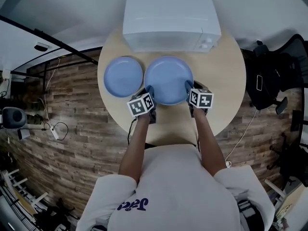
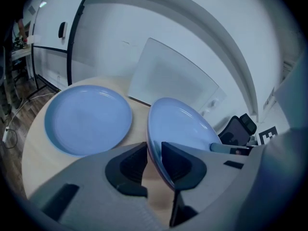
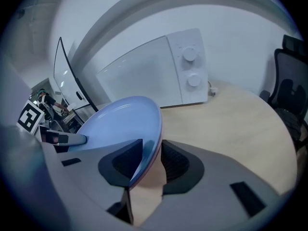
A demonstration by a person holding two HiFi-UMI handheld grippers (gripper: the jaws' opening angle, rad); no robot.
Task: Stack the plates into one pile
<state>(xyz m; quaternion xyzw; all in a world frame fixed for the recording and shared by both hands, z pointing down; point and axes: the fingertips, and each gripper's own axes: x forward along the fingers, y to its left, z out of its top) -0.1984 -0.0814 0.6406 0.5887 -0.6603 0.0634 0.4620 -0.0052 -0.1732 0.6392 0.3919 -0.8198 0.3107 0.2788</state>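
Note:
Two blue plates are on show. One blue plate (image 1: 123,76) (image 2: 88,118) lies flat on the round table (image 1: 226,95) at the left. The other blue plate (image 1: 169,79) (image 2: 179,124) (image 3: 119,126) hangs just above the table, to the right of the first, carried by both grippers. My left gripper (image 1: 149,93) (image 2: 154,165) is shut on its left rim. My right gripper (image 1: 188,89) (image 3: 150,163) is shut on its right rim. The rim runs between each pair of jaws.
A white microwave (image 1: 171,20) (image 3: 154,73) stands at the back of the table, just behind the plates. A black office chair (image 1: 281,76) stands off the table's right side. Wood floor, cables and stands lie to the left.

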